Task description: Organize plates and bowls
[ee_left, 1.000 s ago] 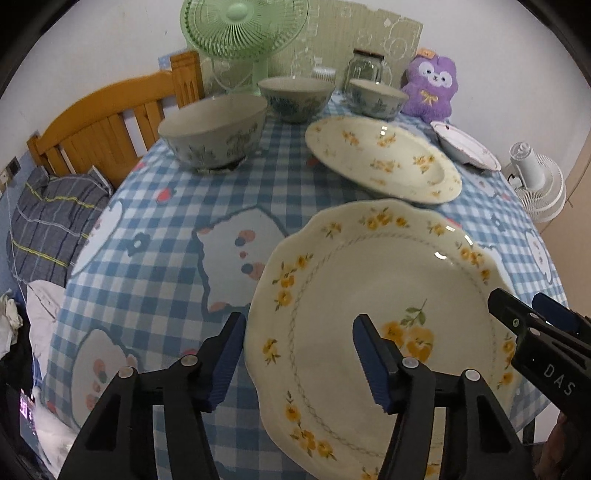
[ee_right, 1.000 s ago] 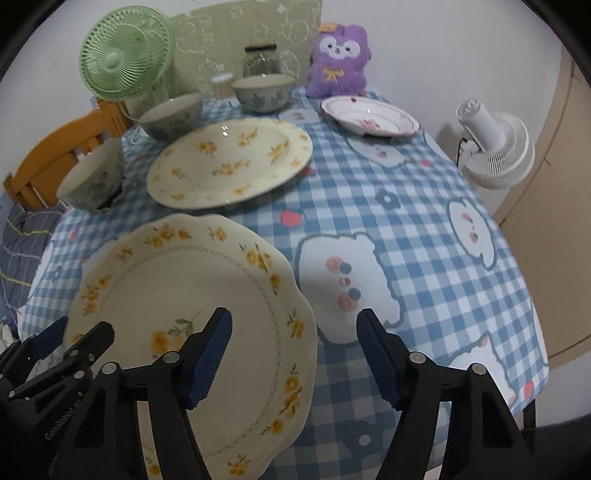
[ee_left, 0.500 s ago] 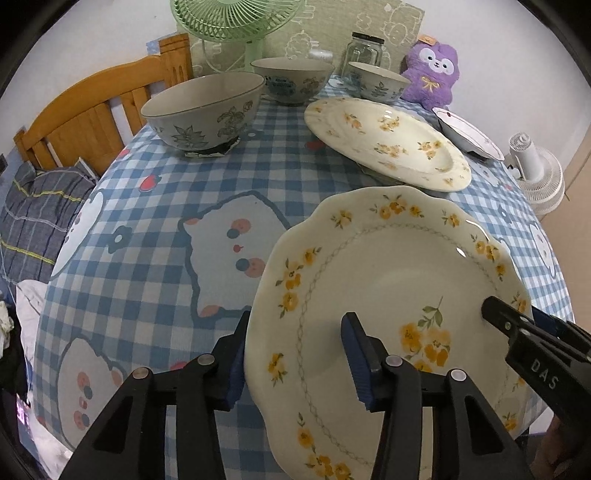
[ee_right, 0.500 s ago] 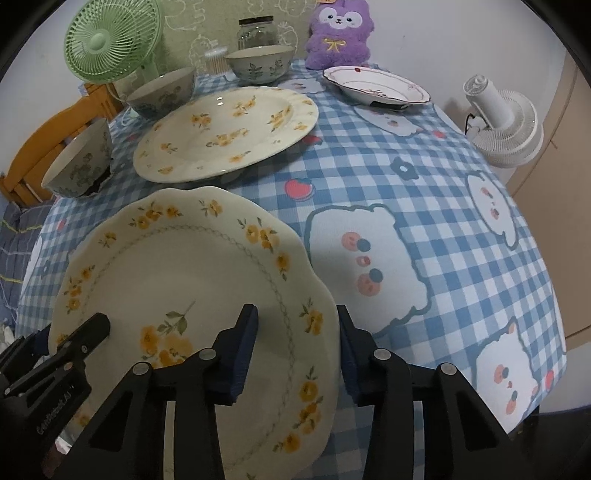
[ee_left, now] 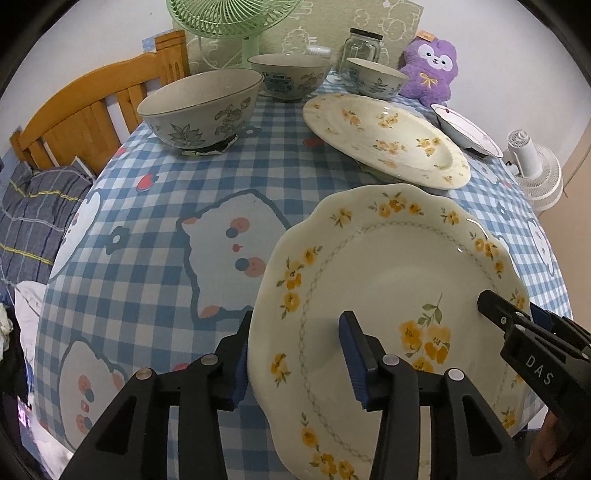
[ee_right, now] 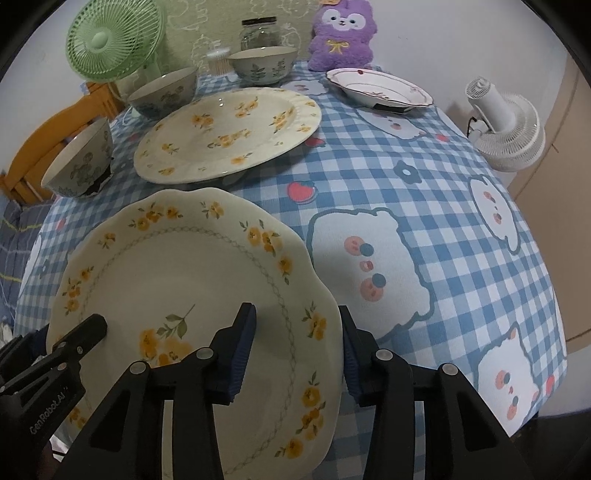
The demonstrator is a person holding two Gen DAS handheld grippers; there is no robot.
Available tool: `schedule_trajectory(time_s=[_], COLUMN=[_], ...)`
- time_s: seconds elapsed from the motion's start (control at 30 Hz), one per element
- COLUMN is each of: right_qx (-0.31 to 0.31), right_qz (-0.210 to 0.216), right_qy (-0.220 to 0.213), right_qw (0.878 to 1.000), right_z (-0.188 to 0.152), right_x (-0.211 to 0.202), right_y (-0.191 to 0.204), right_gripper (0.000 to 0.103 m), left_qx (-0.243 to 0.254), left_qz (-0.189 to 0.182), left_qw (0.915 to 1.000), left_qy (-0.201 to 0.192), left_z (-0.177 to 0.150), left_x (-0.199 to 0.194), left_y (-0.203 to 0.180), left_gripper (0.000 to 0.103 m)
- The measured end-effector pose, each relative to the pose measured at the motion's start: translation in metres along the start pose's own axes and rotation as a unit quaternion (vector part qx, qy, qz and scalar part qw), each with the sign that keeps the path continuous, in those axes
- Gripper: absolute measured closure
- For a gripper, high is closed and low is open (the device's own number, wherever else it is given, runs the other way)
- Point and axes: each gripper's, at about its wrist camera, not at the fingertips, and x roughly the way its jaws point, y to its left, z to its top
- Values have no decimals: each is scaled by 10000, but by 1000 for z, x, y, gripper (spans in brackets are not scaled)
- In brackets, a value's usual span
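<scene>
Gripping the near plate point(ee_left: 399, 280) from both sides: it's wide and thin, so a pinch on each edge shares the load and should keep it from tipping.

Table point(ee_left: 155, 236), checked blue cloth, holds everything. Near plate sits at the front edge, closest to the person. It looks slightly raised or tilted off the cloth, can't confirm. The second flowered plate point(ee_left: 384, 136) lies just behind it, a likely stacking target. Three bowls sit further back: the big bowl point(ee_left: 201, 107) on the left, the middle bowl point(ee_left: 290, 75) and small bowl point(ee_left: 376, 77) by the jar point(ee_left: 360, 46). A small red-trimmed plate point(ee_right: 380, 86) sits far right, well apart from the yellow pair. Fan point(ee_right: 114, 38) and plush toy point(ee_right: 341, 31) stand at the back, clear of the work.

Left claw point(ee_left: 295, 352): jaws have just been closing, partly closed with the plate's left rim between them. One pad is under the edge, one on the top face. Reads as clamped on.

Right claw point(ee_right: 295, 354): same story mirrored, jaws have just been closing across the right rim, pads against the plate.

Each claw's tip shows in the other's view, resting on the plate's face.
</scene>
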Motion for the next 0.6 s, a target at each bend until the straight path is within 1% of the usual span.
schedule_trajectory(time_s=[0.07,0.2,0.33,0.5,0.6], right_qx=[-34,-351,-479,-501,-522], right_qz=[74,73,101,27,-33], right_qy=[80,31,61,40,4], right_qw=[9999,9994,9988,9987,9986], right_z=[2,2,7,13,16], right_x=[1,0,-1,-1,-1], right_y=[-2,-2,-9,-34,-52], right_gripper=[57,59,59,59,60], left_qx=[-52,-164,-196,-27,-18], left_qz=[75,198,290,263,183], left_qw=[10000,9997,9994,9996,9998], left_qy=[8,2,-30,-61,-16], left_z=[0,0,-1,-3,-3], left_x=[0,0,-3,-5,-3], left_y=[-1,-5,-15,-41,-57], left_gripper=[58,58,58,59,59])
